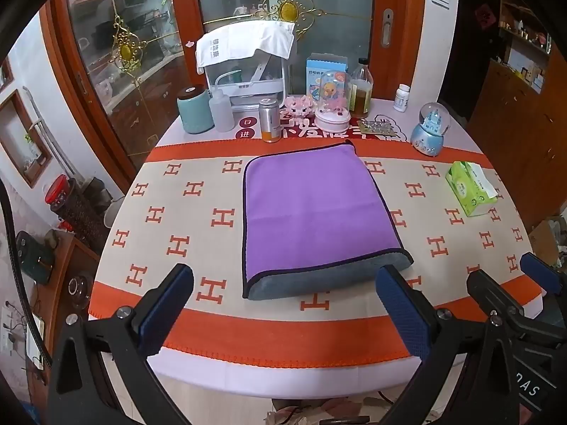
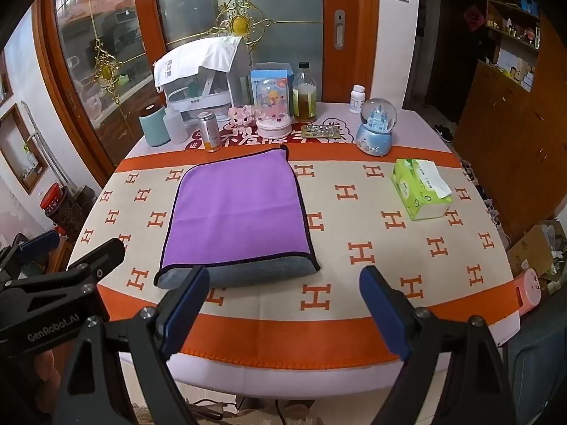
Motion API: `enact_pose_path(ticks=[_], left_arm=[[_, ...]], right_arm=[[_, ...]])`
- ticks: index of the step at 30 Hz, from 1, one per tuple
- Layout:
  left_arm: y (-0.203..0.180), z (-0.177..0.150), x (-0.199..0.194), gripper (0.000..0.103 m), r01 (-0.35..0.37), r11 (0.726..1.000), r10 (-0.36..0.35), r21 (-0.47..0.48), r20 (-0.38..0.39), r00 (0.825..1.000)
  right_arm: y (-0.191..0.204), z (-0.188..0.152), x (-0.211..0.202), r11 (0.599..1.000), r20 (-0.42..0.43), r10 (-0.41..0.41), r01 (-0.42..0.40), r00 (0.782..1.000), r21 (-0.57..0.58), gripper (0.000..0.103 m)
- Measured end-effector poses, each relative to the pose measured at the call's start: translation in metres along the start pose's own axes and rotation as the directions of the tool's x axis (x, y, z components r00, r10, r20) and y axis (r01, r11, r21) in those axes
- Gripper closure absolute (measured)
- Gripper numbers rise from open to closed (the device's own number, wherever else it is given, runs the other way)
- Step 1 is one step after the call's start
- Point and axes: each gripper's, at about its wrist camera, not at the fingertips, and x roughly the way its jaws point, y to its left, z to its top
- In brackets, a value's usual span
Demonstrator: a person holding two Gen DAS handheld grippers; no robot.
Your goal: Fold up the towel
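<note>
Spread over a round table that stands before glass cabinet doors, an orange-bordered cloth [image 1: 117, 241] with an H pattern carries everything here. Taking the purple towel [image 1: 312, 212] as the landmark: to its left the cloth is bare of objects; behind it, at the far edge, stand a teal canister [image 1: 195, 109], a metal can [image 1: 271, 120] and a snow globe [image 1: 430, 129]; to its right, well apart, lies a green tissue pack [image 1: 471, 187]. The towel itself rests flat at the middle of the cloth, already doubled over at least once by the look of it, since a grey underside [image 2: 244, 274] shows as a rounded band along the near edge. Its long axis runs from the near edge toward the far clutter, leaning slightly to the right as it recedes. Whether another fold is wanted I cannot say; if so, bringing the near end over to the far end would halve it. Both tools sit short of the towel above the near border: the left gripper [image 1: 283, 306] has its jaws spread wide and holds nothing, and the right gripper [image 2: 283, 306] is likewise spread wide and holds nothing.
</note>
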Motion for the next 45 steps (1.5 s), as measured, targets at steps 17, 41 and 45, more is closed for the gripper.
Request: enact_pose_path(ticks=[17,41,45], left_arm=[[0.000,-0.009,0.005,0.001,0.002,1.000,-0.002,0.004,-0.004,1.000],[-0.004,-0.013,-0.002,0.001,0.003,1.000,-0.003,0.013,-0.012,1.000],[-0.004,-0.012,-0.002,0.001,0.003,1.000,-0.003,0.015,-0.012,1.000]], right_arm=[[0.001,-0.003,-0.001,1.000,-0.001,0.007,-0.007,1.000,0.009,0.016],[0.001,-0.008,-0.002,1.000,0.001,0.013,-0.013,1.000,0.016,0.016],[0.002,-0.008,-0.002,1.000,0.001,0.013,-0.013,1.000,0.014,0.016]])
